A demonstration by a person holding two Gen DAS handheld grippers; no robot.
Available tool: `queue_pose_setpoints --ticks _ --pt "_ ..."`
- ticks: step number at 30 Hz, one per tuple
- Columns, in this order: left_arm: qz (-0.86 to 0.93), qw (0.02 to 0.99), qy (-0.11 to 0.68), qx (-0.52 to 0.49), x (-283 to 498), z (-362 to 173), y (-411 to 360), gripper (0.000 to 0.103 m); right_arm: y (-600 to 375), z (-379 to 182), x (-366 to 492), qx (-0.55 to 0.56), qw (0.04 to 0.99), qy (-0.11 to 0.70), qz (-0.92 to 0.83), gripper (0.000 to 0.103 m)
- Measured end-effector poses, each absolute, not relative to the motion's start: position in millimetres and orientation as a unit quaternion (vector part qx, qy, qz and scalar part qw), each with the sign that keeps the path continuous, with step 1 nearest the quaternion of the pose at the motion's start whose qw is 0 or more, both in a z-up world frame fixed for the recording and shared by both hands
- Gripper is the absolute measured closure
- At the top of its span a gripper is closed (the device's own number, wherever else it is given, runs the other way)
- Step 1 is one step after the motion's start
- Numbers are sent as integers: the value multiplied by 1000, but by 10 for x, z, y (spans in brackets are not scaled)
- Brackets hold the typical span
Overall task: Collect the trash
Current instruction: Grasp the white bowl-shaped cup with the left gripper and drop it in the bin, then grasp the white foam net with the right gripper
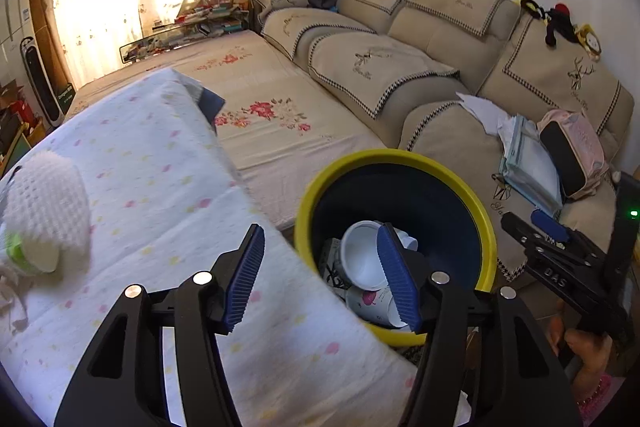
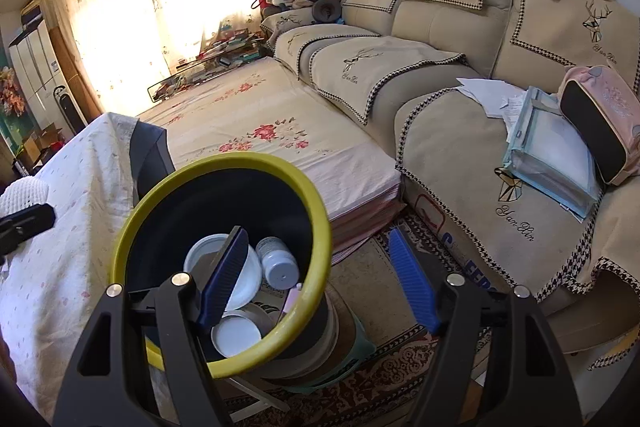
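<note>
A yellow-rimmed dark bin [image 1: 486,219] [image 2: 320,219] stands beside the cloth-covered table [image 1: 168,195] and holds white paper cups [image 1: 360,255] [image 2: 244,275] and a small grey bottle [image 2: 280,265]. My left gripper [image 1: 322,275] is open and empty, over the table's edge and the bin. My right gripper [image 2: 318,277] is open and empty, straddling the bin's right rim; it also shows at the right of the left wrist view [image 1: 560,259]. A crumpled white tissue with a green-and-white cup [image 1: 40,223] lies on the table at the left.
A beige sofa [image 2: 460,131] with papers, a clear folder [image 2: 548,151] and a pink bag [image 2: 600,123] stands to the right. A flowered cloth-covered low platform [image 2: 256,131] lies behind the bin. A patterned rug [image 2: 380,379] covers the floor.
</note>
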State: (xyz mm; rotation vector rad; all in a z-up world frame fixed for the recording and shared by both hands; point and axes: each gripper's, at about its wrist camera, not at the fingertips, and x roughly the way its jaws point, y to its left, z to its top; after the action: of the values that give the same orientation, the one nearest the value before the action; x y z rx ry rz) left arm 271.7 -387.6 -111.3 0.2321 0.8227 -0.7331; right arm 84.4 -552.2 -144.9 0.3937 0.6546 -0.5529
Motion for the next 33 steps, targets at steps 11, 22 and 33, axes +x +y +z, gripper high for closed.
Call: queue_pose_setpoints --ticks 11,22,33 --pt "-268 896 353 30 2743 -961 -2265 22 -5053 -1371 1232 159 904 336 -213 34" --pt "-140 924 355 -7 2923 -1253 -710 20 -4078 -947 1887 117 932 334 -77 34" --pt "-126 920 371 -17 2929 -1319 -532 18 -2731 -509 2623 30 946 318 60 34"
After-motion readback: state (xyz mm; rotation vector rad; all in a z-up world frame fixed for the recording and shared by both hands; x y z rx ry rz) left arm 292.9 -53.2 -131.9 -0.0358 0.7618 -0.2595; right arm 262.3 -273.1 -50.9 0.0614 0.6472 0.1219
